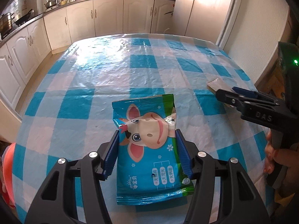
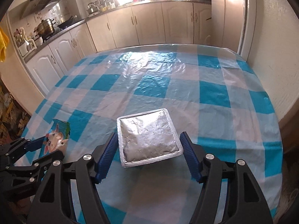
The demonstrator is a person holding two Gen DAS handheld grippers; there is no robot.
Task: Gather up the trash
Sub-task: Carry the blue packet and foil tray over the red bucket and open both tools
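Note:
A blue cow-print wrapper [image 1: 149,145] lies flat on the checked tablecloth [image 1: 97,78]. My left gripper [image 1: 147,136] is open, with its blue pads on either side of the wrapper's middle. A square silver foil pack [image 2: 147,136] lies on the cloth in the right wrist view. My right gripper [image 2: 149,139] is open and straddles the pack's near half. The right gripper [image 1: 224,95] also shows at the right of the left wrist view, over one end of the foil pack [image 1: 214,84]. The cow wrapper [image 2: 58,140] and the left gripper's fingers [image 2: 35,145] show at the left of the right wrist view.
The table is round with a blue and white plastic cloth [image 2: 168,85]. An orange object [image 1: 8,164] sits beyond the table's left edge. Kitchen cabinets [image 1: 112,15] and a counter with pots [image 2: 46,28] stand behind. A wall [image 2: 271,37] is close on the right.

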